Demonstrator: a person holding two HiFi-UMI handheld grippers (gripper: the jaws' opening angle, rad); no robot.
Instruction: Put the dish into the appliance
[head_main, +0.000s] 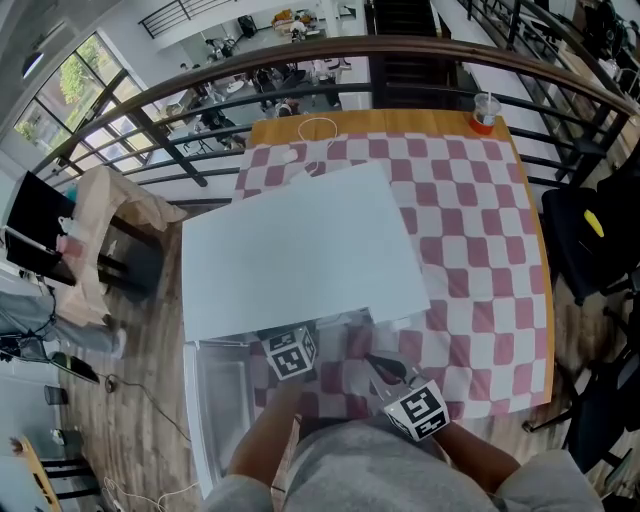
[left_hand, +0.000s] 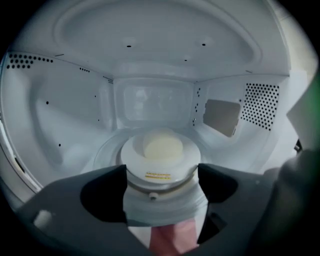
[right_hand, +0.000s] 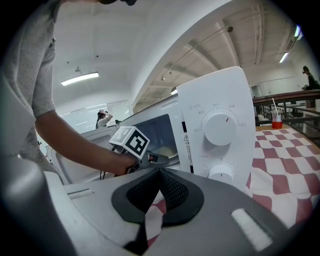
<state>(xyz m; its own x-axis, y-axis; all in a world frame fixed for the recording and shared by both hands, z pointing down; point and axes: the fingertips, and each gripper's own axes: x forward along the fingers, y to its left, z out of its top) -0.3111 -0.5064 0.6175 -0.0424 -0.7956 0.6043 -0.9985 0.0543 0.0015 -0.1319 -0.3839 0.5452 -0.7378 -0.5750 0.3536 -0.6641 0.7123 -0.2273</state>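
Curved railing fences a mezzanine, and against it stands a wooden table under a pink-and-white checked cloth. From the head view the microwave is only a white top panel with its door swung open to the left, and the cavity is hidden. The left gripper view looks straight into that cavity. There the left gripper has its jaws spread wide, with the pads against either side of the dish. The dish is a white bowl with something pale yellow inside, sitting at the middle of the glass turntable. Only the right gripper view shows the control panel and its two dials. The right gripper is held in front of it with its jaws pressed together and nothing between them. A cup with a red base stands at the table's far corner.
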